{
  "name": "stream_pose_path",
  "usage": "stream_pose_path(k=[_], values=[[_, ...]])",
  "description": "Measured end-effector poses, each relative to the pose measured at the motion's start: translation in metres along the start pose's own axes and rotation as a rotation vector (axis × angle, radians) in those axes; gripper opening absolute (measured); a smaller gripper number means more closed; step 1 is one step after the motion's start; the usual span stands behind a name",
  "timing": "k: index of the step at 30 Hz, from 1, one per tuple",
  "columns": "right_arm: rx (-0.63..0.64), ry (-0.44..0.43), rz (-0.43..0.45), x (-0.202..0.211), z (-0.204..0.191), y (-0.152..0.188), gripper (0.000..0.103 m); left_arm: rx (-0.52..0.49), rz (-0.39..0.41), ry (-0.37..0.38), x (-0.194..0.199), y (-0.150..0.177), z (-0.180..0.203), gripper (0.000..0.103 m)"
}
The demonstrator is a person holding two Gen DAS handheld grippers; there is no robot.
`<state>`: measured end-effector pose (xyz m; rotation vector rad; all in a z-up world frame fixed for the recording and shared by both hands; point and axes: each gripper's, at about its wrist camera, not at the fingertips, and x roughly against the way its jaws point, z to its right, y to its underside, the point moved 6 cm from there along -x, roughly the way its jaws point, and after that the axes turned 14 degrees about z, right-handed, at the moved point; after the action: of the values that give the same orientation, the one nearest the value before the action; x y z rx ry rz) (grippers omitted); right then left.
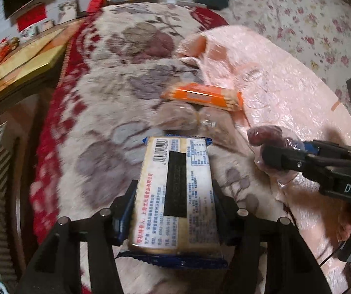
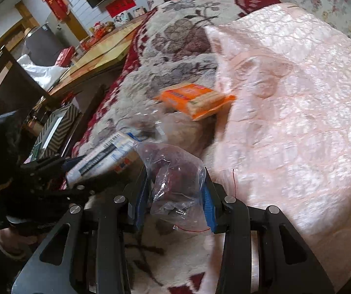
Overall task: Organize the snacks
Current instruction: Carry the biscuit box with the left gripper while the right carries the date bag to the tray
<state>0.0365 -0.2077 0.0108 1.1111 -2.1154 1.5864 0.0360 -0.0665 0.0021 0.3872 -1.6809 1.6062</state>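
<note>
My left gripper [image 1: 174, 191] is shut on a long cracker pack [image 1: 175, 191] with a blue wrapper, its barcode side facing up, held above the blanket. That pack [image 2: 106, 154] also shows at the left of the right wrist view, held by the left gripper [image 2: 77, 169]. My right gripper [image 2: 176, 183] is shut on a clear plastic bag of red dates [image 2: 175, 178]; in the left wrist view this bag [image 1: 266, 134] sits at the tips of the right gripper [image 1: 273, 152]. An orange cracker pack [image 1: 202, 96] [image 2: 195, 99] lies on the bed ahead, beside a clear bag [image 1: 187, 118].
A fuzzy flowered blanket [image 1: 116, 98] and a pink quilted cover [image 2: 298, 98] spread over the bed. A yellow-topped wooden table [image 2: 102, 54] stands along the bed's left side, with a dark chair [image 2: 6, 83] and a striped box [image 2: 57, 127] near it.
</note>
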Motion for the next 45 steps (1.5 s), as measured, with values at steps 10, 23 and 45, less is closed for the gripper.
stream_pose_path(k=[10,23,45], values=[[0.099,-0.082,-0.039,-0.011,-0.066,0.012,0.038,0.073,0.051,-0.132,0.049,0.016,-0.052,0.057],[0.227,-0.166,-0.077,-0.018,-0.142,0.019,0.038,0.162,0.122,-0.264,0.101,0.026,-0.115,0.058],[0.423,-0.299,-0.143,-0.051,-0.260,0.028,0.038,0.318,0.169,-0.421,0.157,0.050,-0.203,0.058]])
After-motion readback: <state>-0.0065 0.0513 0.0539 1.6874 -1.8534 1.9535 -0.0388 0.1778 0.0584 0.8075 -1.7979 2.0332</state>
